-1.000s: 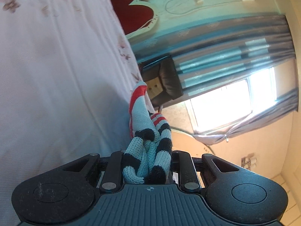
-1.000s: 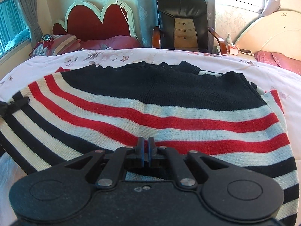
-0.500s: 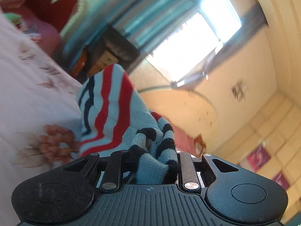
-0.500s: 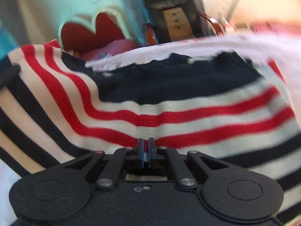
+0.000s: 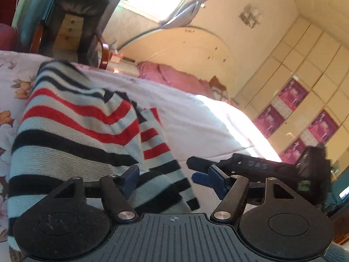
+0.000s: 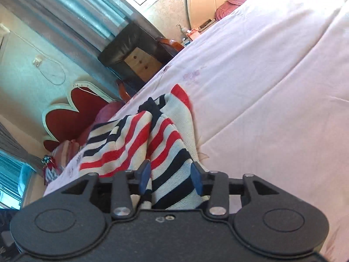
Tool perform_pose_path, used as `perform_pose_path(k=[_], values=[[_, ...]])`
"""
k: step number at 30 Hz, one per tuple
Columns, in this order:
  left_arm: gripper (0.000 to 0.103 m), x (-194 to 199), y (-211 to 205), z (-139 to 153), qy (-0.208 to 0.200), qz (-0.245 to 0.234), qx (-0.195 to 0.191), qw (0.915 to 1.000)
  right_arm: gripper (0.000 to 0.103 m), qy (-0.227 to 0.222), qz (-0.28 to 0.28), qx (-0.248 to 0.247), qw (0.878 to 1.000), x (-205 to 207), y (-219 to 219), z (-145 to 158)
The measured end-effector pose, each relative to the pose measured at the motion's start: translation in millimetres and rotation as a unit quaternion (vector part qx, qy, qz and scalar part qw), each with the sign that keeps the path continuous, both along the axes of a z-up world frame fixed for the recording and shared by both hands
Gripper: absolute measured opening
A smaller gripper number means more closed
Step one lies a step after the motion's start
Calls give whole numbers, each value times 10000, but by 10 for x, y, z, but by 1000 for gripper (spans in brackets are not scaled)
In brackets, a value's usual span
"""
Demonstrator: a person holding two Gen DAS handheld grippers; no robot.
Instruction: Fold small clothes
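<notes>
A small knitted sweater [image 5: 72,135] with red, black and pale stripes lies folded over itself on the white bed sheet [image 5: 196,118]. My left gripper [image 5: 174,181] is open, its blue pads [image 5: 130,180] apart with the sweater's striped edge lying loose between them. The right gripper's fingers show in the left wrist view [image 5: 209,170], just to the right of the sweater. In the right wrist view the sweater [image 6: 139,144] lies doubled over ahead. My right gripper [image 6: 171,176] is open, its pads [image 6: 197,180] spread over the striped hem.
A dark chair with wooden drawers [image 5: 72,30] stands beyond the bed. A red heart-shaped headboard [image 6: 74,113] and pink pillows [image 5: 172,78] are at the bed's ends. A cream second headboard [image 5: 181,48] and wardrobe doors [image 5: 305,65] are to the right.
Both grippers swung over with the sweater, folding it onto itself. Both then opened and let go of the fabric, which now lies doubled on the sheet.
</notes>
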State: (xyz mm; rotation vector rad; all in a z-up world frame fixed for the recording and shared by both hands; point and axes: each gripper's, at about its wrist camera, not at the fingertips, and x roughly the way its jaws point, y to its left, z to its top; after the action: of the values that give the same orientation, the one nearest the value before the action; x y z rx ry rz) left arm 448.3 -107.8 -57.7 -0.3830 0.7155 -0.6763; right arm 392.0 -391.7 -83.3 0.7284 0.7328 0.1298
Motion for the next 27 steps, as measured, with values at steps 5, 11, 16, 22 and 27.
perform_pose_path(k=[5,11,16,22,27], values=[[69,-56,999,151,-345,1224,-41,9919,61,13,410,410,9983,45,112,39],[69,320,1516,-334,586,1770,367,9818,68,494,781,652,9936,281,511,-96],[69,296,1421,-641,830,1699,154,9818,69,692,974,488,9916,502,699,-128],[70,396,1336,-710,669,1761,61,9821,21,324,1558,-1312,9785,605,1098,102],[70,564,1290,-707,640,1734,-169,9826,18,-834,1816,-2615,9443,322,1226,456]])
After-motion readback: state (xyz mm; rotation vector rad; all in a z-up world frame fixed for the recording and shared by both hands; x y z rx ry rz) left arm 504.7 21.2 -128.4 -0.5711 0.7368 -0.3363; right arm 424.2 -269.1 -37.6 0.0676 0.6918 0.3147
